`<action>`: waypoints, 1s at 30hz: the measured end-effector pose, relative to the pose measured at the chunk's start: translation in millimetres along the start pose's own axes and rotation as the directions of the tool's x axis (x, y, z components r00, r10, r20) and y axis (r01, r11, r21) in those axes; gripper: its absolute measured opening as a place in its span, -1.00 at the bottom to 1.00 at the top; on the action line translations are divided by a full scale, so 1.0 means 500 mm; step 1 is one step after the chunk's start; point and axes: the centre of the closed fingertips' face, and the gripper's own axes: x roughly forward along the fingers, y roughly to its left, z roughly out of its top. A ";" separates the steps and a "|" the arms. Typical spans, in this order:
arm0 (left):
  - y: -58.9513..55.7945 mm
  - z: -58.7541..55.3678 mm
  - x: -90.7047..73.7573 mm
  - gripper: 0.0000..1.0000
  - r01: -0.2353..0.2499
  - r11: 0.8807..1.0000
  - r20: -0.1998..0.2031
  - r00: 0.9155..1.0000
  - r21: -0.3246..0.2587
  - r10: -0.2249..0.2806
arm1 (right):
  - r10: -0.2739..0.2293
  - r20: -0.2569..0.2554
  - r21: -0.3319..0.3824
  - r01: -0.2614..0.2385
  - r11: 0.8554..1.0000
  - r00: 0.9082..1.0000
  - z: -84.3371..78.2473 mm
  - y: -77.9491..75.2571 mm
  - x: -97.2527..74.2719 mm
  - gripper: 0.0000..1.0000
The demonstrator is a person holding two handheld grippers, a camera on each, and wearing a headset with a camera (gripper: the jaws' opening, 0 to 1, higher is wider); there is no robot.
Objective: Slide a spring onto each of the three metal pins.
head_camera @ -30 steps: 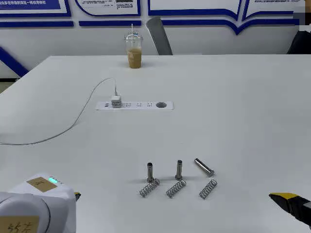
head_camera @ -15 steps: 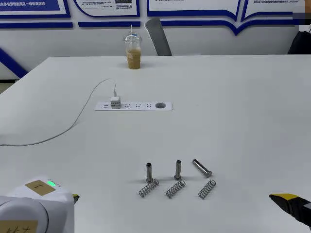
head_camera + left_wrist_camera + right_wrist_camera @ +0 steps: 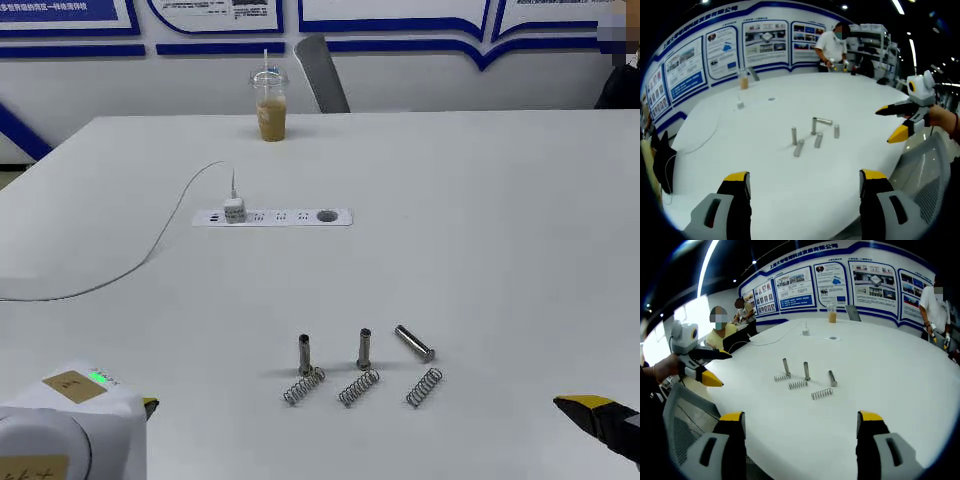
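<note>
Three metal pins sit at the table's near middle. The left pin [image 3: 304, 353] and the middle pin [image 3: 364, 348] stand upright, and the right pin [image 3: 413, 342] lies on its side. A spring lies in front of each: left spring [image 3: 303, 386], middle spring [image 3: 359, 387], right spring [image 3: 425, 387]. My left gripper [image 3: 805, 180] is open and empty, well short of the pins [image 3: 814, 126]. It sits at the head view's lower left [image 3: 148, 406]. My right gripper [image 3: 797, 422] is also open and empty, at the lower right [image 3: 585, 408], back from the springs [image 3: 798, 384].
A white power strip [image 3: 285, 217] with a charger [image 3: 234, 210] and cable [image 3: 150, 255] lies mid-table. A cup of drink [image 3: 270, 105] stands at the far edge by a chair [image 3: 320, 72]. People stand and sit beyond the table [image 3: 832, 42] [image 3: 720, 325].
The head camera has shifted slightly. My left gripper sits a little lower in the corner. Pins, springs and the right gripper have not moved.
</note>
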 end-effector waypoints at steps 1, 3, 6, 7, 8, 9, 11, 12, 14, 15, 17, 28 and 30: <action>0.001 0.000 0.000 0.84 0.001 1.000 0.000 1.000 -0.001 -0.001 | 0.000 0.000 0.001 0.000 1.000 1.000 0.000 0.000 0.000 0.86; 0.001 0.000 0.000 0.84 0.002 1.000 0.000 1.000 -0.004 -0.002 | 0.002 -0.004 0.000 -0.002 1.000 1.000 -0.001 -0.002 0.002 0.86; 0.001 0.002 0.001 0.84 0.003 1.000 0.004 1.000 -0.001 -0.003 | -0.002 -0.005 -0.004 0.002 1.000 1.000 0.000 -0.007 0.003 0.86; 0.001 0.003 0.001 0.84 0.003 1.000 0.006 1.000 -0.002 -0.003 | -0.002 -0.004 -0.002 0.002 1.000 1.000 0.002 -0.008 0.004 0.85; 0.001 0.005 0.001 0.84 0.003 1.000 0.010 1.000 -0.004 -0.003 | -0.003 -0.001 0.001 0.003 1.000 1.000 0.004 -0.011 0.005 0.85; 0.001 0.006 0.002 0.84 0.003 1.000 0.013 1.000 -0.005 -0.003 | -0.003 0.001 0.002 0.003 1.000 1.000 0.006 -0.012 0.006 0.85; 0.001 0.007 0.002 0.83 0.002 1.000 0.013 1.000 -0.006 -0.002 | -0.003 0.003 0.002 0.003 1.000 1.000 0.009 -0.016 0.009 0.84; 0.000 0.007 0.003 0.83 0.003 1.000 0.014 1.000 -0.004 -0.003 | -0.004 0.001 -0.001 0.004 1.000 1.000 0.010 -0.018 0.011 0.84; 0.000 0.006 0.004 0.83 0.002 1.000 0.011 1.000 -0.005 -0.002 | -0.005 0.000 -0.008 0.005 1.000 1.000 0.013 -0.021 0.014 0.83; -0.001 0.007 0.004 0.83 0.003 1.000 0.012 1.000 -0.005 -0.003 | -0.004 -0.003 -0.011 0.004 1.000 1.000 0.013 -0.023 0.017 0.83; -0.001 0.006 0.005 0.82 0.004 1.000 0.012 1.000 -0.006 -0.004 | -0.002 -0.005 -0.014 0.002 1.000 1.000 0.013 -0.024 0.022 0.81; -0.001 0.008 0.008 0.81 0.004 1.000 0.018 1.000 -0.015 -0.004 | -0.009 -0.012 -0.045 0.009 0.999 1.000 0.028 -0.046 0.055 0.68; -0.002 0.007 0.009 0.80 0.006 1.000 0.016 1.000 -0.015 -0.006 | -0.014 -0.014 -0.055 0.013 0.998 1.000 0.033 -0.051 0.062 0.65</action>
